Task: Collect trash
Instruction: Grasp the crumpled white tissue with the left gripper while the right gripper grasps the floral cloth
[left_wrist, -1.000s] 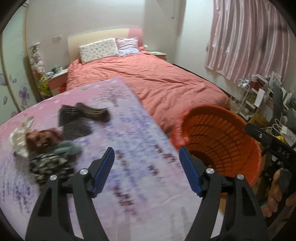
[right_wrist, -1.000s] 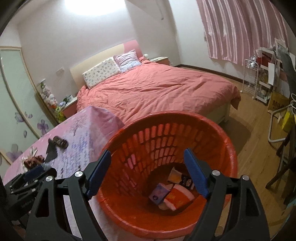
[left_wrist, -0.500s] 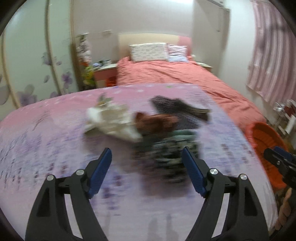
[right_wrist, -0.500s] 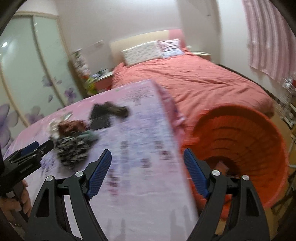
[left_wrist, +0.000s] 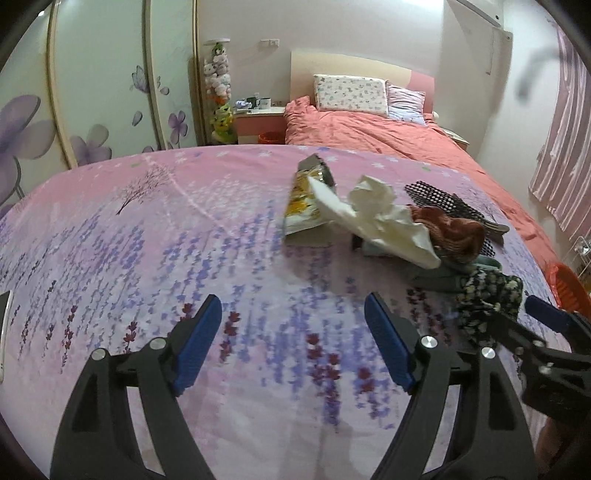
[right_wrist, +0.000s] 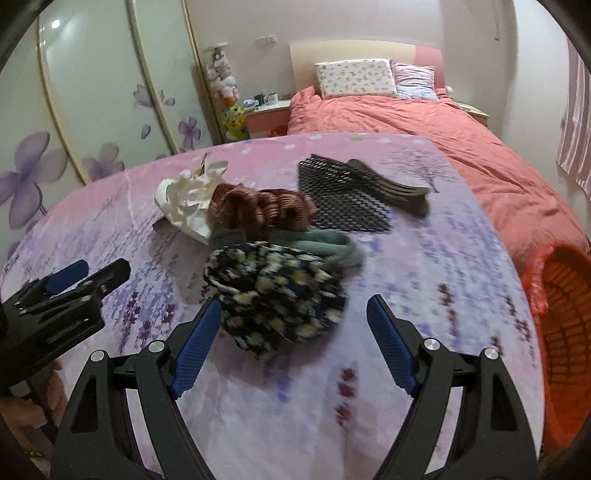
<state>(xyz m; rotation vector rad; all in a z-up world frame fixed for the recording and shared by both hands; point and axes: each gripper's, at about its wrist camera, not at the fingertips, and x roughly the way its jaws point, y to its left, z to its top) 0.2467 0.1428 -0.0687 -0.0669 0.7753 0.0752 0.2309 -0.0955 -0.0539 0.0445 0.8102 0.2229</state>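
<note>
Right wrist view: the right gripper (right_wrist: 293, 349) hovers wide open and empty just short of the floral bundle (right_wrist: 275, 295), likely lining up a grab; the left gripper (left_wrist: 293, 345), also wide, faces the crumpled paper (left_wrist: 384, 218); the orange basket (right_wrist: 565, 332) waits beside the table.

Both wrist views look low and close across the counter (left_wrist: 110, 236) toward the far bed (left_wrist: 369, 129). The left view sits further left; both share the rubbish pile (left_wrist: 388, 221) (right_wrist: 258, 236).
</note>
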